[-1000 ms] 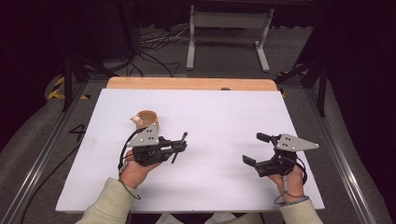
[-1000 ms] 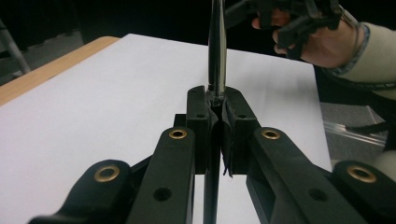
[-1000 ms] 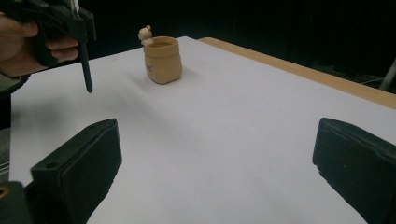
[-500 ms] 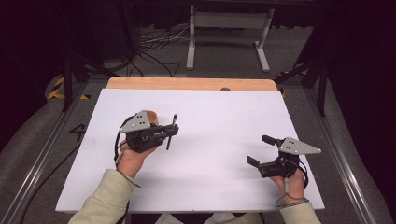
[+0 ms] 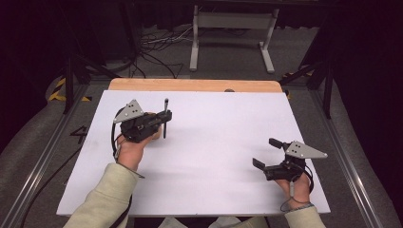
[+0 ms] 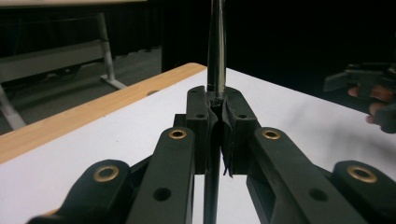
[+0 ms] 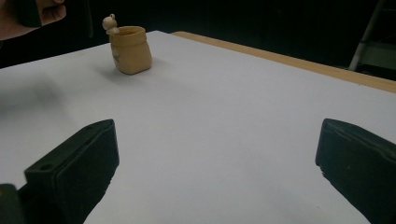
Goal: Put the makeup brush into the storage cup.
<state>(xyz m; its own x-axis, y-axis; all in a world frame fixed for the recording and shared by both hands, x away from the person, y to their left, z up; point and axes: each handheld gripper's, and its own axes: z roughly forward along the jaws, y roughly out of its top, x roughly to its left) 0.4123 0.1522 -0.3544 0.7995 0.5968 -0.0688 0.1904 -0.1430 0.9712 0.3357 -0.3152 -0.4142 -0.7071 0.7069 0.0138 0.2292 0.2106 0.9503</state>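
pen is the likeliest reading of the thin, dark, glossy rod clamped between the left gripper's black jaws, where it is held near its middle and stands roughly upright, one end rising above the pads and the other running down between the linkages. from the high view the same rod is seen carried just above the white table sheet at the left gripper, close in front of a small tan sack-shaped ceramic pot with a little figure on its rim, which is set on the sheet near the far left. the rod is judged light, stiff and smooth, so slipping or pivoting in the pads is the main risk; a hold near the middle, as is had now, is thought sound, and a firm squeeze should do it no harm. the pot is judged light and easily tipped, and possibly brittle. the right gripper is rested low on the sheet at the near right, its jaws spread wide with nothing between them. a wooden table edge is seen beyond the sheet.
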